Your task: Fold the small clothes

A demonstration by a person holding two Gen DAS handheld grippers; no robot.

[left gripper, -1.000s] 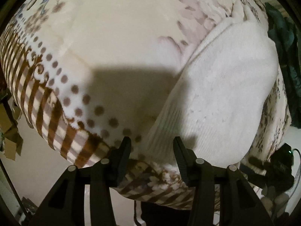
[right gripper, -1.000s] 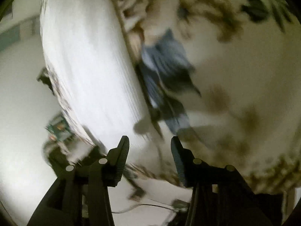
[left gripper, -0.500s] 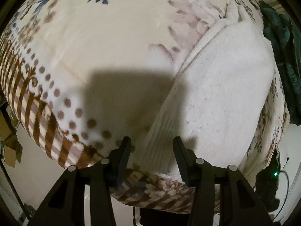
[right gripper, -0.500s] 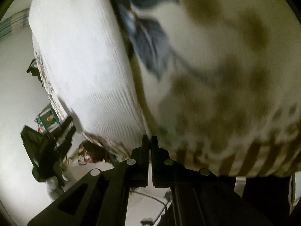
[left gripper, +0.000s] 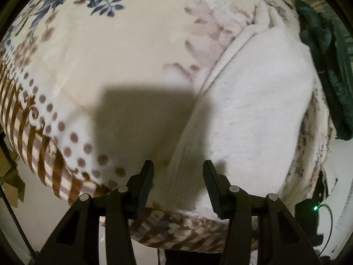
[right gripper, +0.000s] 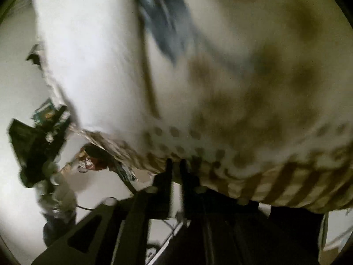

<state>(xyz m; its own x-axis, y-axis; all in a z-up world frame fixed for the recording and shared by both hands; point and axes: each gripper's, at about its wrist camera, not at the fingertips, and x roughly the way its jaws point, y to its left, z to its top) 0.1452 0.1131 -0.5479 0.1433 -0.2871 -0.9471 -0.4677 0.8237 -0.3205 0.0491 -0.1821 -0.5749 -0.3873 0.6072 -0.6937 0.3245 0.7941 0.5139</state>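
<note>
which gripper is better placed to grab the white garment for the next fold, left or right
Probably left. The left gripper is open, straddling the near ribbed hem of the white garment. The right gripper is nearly shut over the blanket edge, beside the garment.

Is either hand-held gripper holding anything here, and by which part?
Nothing. The left hand-held gripper is open over the white garment's ribbed hem. The right hand-held gripper is nearly shut, with nothing visible between its fingers.
</note>
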